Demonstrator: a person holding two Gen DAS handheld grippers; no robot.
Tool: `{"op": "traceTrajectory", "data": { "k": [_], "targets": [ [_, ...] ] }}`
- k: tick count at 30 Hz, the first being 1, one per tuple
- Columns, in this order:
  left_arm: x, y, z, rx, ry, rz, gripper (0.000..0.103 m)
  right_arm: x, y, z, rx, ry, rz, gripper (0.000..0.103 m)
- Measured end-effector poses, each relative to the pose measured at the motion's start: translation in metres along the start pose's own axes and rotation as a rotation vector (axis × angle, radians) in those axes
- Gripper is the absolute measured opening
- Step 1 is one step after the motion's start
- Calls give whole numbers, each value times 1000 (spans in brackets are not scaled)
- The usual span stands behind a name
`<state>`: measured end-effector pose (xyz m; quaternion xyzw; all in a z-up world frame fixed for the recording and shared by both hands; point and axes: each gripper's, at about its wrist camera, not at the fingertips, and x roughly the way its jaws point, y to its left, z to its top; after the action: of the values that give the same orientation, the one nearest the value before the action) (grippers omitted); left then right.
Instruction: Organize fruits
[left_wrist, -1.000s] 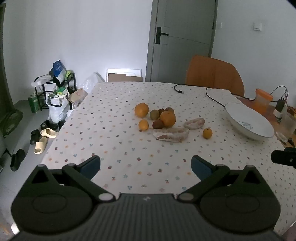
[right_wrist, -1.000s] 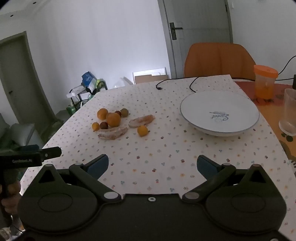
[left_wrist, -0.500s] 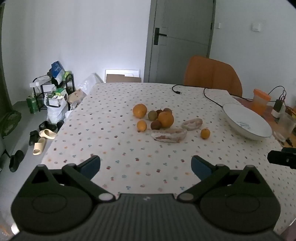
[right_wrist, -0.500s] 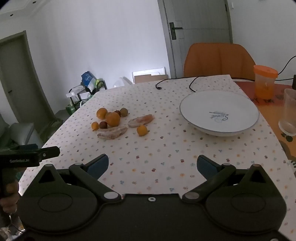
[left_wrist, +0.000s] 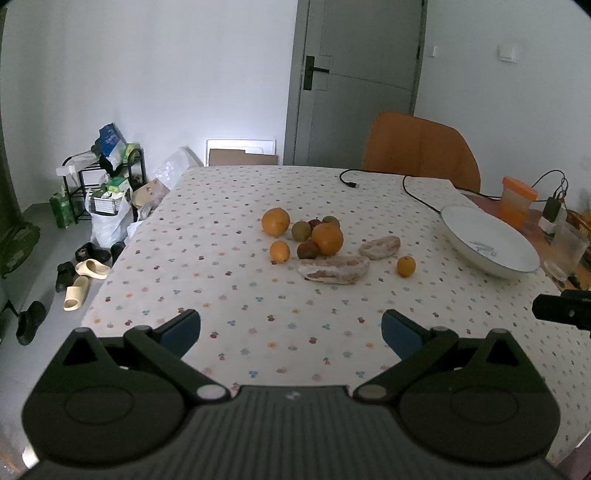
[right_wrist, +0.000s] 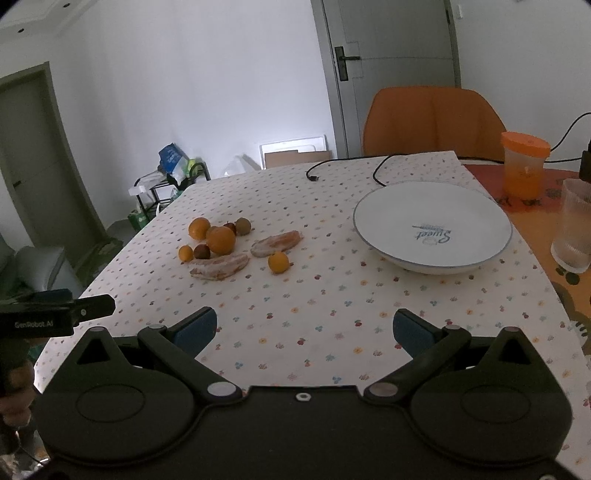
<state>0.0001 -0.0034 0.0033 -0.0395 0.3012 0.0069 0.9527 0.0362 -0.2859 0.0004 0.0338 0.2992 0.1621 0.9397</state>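
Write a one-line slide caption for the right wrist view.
Open right gripper faces scattered fruit and an empty white plate on a dotted tablecloth.

A table (right_wrist: 332, 332) under a dotted cloth carries a white plate (right_wrist: 432, 221); left of the plate lie fruits (right_wrist: 221, 240), behind it a black cable (right_wrist: 347, 166).

"GenRobot.AI" in pale letters on black body of left gripper (right_wrist: 55, 320), right wrist view. "Sweet" in blue script, upside down, inside white plate (right_wrist: 432, 221); smaller print beneath unreadable.
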Motion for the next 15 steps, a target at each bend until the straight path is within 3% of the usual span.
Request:
{"op": "traceTrajectory", "data": {
  "k": [15],
  "targets": [
    [-1, -2, 0, 1, -6, -5, 103, -2, 0, 2, -10, -9, -16, 103]
  ]
}}
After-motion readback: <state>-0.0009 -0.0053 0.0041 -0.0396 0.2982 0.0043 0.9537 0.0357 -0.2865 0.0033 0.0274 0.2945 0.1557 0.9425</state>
